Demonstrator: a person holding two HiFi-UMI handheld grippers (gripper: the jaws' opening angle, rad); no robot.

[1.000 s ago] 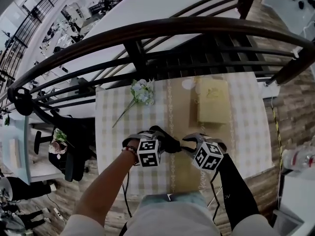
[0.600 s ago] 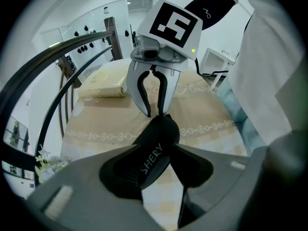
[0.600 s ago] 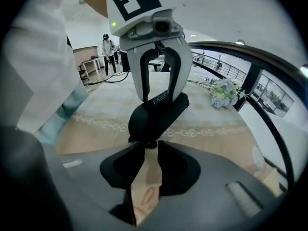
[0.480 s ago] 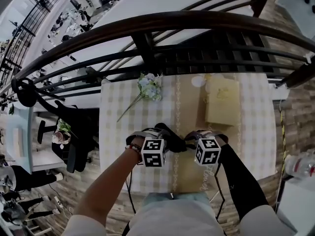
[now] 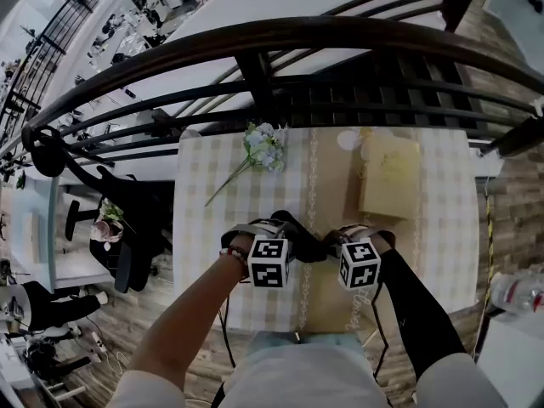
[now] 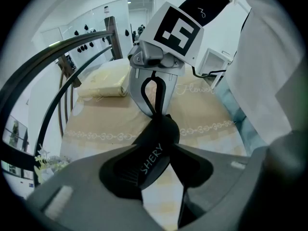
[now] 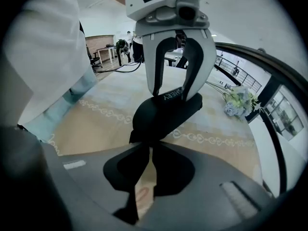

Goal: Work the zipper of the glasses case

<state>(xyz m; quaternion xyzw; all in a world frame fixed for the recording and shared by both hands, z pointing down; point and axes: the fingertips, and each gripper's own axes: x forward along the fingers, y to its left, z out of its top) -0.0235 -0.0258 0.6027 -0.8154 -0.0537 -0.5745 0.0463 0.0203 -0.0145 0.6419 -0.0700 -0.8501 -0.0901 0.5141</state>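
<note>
The black glasses case (image 5: 303, 245) hangs between the two grippers over the near middle of the checked tablecloth (image 5: 204, 219), seemingly lifted clear of it. The left gripper (image 6: 156, 146) is clamped across the case's body, its jaws held fairly wide by the shell with the white lettering between them. The right gripper (image 7: 150, 147) meets the opposite end: its jaws have just been closing and now stand almost together, pinching the narrow tip of the case (presumably where the zipper pull sits, though no view shows the pull itself). The case looks closed, and no open seam shows in any view, so I judge the task barely begun: both holds are taken, and the whole run of the zipper is left. Farther off lie a flower sprig (image 5: 263, 147) and a pale yellow box (image 5: 389, 177).
</note>
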